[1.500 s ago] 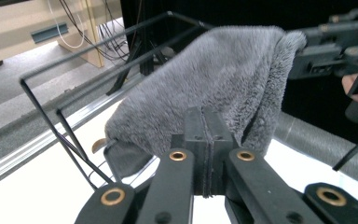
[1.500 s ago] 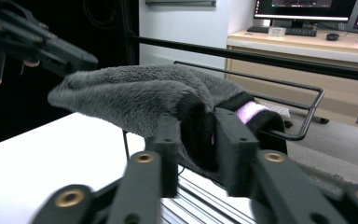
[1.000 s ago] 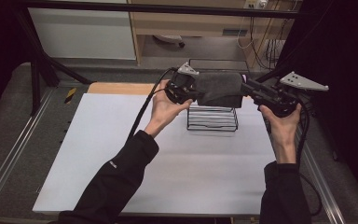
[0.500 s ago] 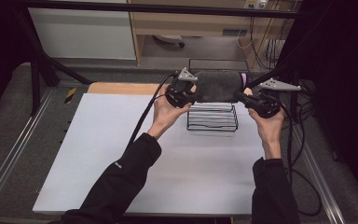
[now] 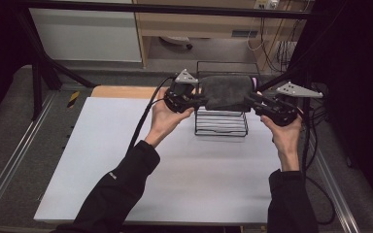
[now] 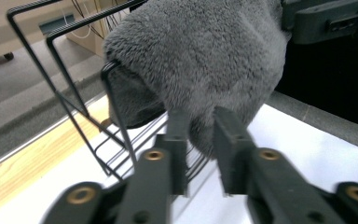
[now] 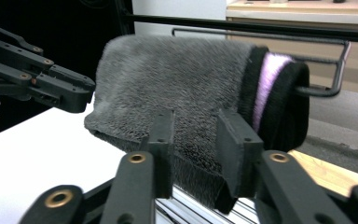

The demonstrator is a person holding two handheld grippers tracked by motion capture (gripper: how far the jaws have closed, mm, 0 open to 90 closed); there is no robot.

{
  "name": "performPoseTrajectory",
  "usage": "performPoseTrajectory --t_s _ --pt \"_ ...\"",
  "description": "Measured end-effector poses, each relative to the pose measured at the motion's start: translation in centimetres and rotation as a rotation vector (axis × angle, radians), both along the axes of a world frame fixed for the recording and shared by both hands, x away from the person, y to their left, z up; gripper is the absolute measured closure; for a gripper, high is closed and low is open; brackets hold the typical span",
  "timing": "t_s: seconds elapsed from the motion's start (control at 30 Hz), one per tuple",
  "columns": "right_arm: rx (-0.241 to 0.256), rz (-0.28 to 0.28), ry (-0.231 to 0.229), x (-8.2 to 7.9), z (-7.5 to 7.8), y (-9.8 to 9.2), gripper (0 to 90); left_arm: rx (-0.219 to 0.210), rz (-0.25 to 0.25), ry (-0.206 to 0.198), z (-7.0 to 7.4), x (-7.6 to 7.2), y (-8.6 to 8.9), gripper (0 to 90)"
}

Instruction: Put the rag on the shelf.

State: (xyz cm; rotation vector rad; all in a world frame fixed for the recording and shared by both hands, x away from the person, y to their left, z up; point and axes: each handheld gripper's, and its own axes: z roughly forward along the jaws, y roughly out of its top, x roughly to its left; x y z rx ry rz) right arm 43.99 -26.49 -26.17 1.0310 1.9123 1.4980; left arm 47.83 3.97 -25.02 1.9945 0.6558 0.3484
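Towel [image 5: 226,92] between claws — (over rack [image 5: 222,124])

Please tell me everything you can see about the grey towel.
The grey towel looks like thick, fluffy plush, folded into several layers, with a lilac stripe at one end. It lies draped over the top bar of the black wire rack at the far side of the white table. The left claw pinches one end and the right claw the other.

Black sleeves [image 5: 111,189], 2 black hand-held grippers with grey triangular plates [image 5: 298,90], brass screws.
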Motion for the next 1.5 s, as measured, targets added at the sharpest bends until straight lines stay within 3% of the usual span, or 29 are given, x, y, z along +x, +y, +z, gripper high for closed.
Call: performPoseTrajectory --t_s 0.1,0.17,0.33,0.47,0.63,0.87,1.07,1.27,1.5 --pt "-0.003 0.004 -0.001 -0.4 0.8 0.3 58.3 -0.012 0.003 0.017 0.3 -0.3 1.1 64.7" --pt "0.008 0.013 -0.002 -0.7 1.3 0.5 53.8 0.002 0.006 0.025 0.4 -0.7 2.0 59.1" --pt "0.01 0.011 0.006 -1.6 2.2 1.0 33.3 0.02 0.032 0.009 0.2 -1.7 4.3 48.9" --pt "-0.006 0.022 0.038 -2.4 2.1 1.6 21.3 0.049 0.049 0.025 -0.8 -2.6 6.5 36.5" --pt "-0.01 0.053 0.064 -3.2 1.2 2.2 9.9 0.103 0.085 0.016 -2.7 -4.2 9.2 20.5" --pt "-0.023 0.095 0.113 -4.3 -1.8 3.5 3.7 0.12 0.126 0.029 -6.1 -6.7 13.1 7.4" --pt "-0.028 0.13 0.168 -5.0 -5.5 4.3 1.0 0.078 0.185 0.064 -9.8 -8.4 16.4 7.1" --pt "-0.019 0.198 0.232 -5.6 -10.0 4.3 0.9 0.071 0.197 0.091 -13.4 -9.9 19.2 8.8" --pt "-0.031 0.194 0.314 -6.2 -14.5 3.2 0.9 0.058 0.235 0.113 -16.7 -11.2 22.0 9.5"
